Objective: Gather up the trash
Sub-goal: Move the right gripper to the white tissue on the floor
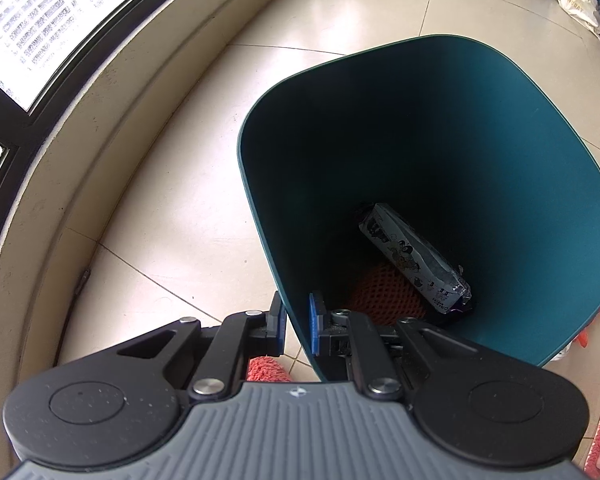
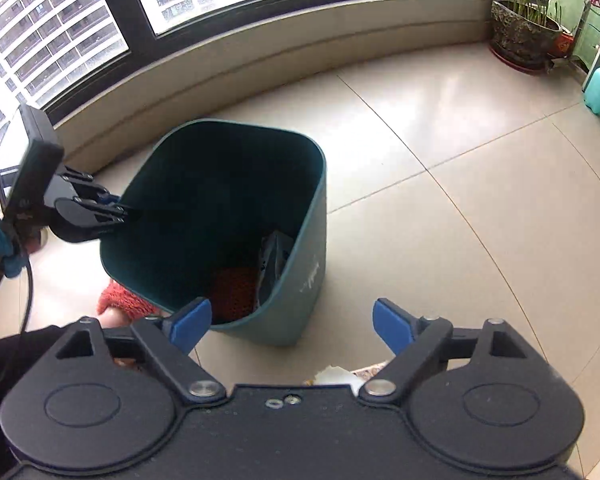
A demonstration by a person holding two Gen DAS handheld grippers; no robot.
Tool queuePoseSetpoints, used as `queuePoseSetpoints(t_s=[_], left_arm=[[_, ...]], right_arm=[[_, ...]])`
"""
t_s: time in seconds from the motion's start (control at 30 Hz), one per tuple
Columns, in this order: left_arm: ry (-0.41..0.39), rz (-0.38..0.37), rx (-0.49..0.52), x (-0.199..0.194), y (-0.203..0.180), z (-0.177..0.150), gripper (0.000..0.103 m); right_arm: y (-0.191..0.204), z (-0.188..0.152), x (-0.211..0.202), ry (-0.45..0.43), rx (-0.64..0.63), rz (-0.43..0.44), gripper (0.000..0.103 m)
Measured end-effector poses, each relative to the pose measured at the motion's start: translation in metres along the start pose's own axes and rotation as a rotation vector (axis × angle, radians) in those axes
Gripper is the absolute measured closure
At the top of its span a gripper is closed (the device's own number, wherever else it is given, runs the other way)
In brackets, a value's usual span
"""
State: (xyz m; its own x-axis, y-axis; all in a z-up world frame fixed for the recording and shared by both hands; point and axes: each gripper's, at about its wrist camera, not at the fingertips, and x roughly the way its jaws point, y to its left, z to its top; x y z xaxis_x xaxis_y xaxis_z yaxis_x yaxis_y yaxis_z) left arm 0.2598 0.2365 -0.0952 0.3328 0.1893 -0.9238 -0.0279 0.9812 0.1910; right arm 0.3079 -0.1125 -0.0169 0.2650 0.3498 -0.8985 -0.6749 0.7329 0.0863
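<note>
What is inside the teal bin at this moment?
Inside the teal bin lie a printed silvery wrapper and, partly under it, an orange mesh net. The bin floor beneath them is covered and dark.

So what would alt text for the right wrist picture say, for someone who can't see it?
A teal trash bin stands on a tiled floor below a window, holding a printed wrapper and orange netting. The left gripper pinches its rim; the right gripper hangs open above.
</note>
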Motion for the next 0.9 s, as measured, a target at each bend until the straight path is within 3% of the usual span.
queuePoseSetpoints(t_s=[0.17, 0.4, 0.6, 0.83, 0.9], left_arm=[[0.004, 0.006, -0.001, -0.002, -0.002, 0.001, 0.092], [0.003, 0.006, -0.002, -0.003, 0.0, 0.002, 0.092], [0.0, 0.002, -0.005, -0.003, 0.001, 0.001, 0.092], [-0.005, 0.008, 0.004, -0.004, -0.001, 0.0, 0.092], [-0.006, 0.008, 0.004, -0.004, -0.001, 0.0, 0.092]], right_arm=[[-0.018, -0.041, 0.047, 0.116, 0.013, -0.041, 0.014], [-0.021, -0.109, 0.121, 0.293, -0.003, -0.016, 0.014], [-0.026, -0.157, 0.171, 0.423, 0.097, -0.009, 0.021], [-0.032, -0.174, 0.2, 0.43, 0.252, 0.0, 0.033], [-0.033, -0.174, 0.204, 0.424, 0.286, -0.01, 0.045]])
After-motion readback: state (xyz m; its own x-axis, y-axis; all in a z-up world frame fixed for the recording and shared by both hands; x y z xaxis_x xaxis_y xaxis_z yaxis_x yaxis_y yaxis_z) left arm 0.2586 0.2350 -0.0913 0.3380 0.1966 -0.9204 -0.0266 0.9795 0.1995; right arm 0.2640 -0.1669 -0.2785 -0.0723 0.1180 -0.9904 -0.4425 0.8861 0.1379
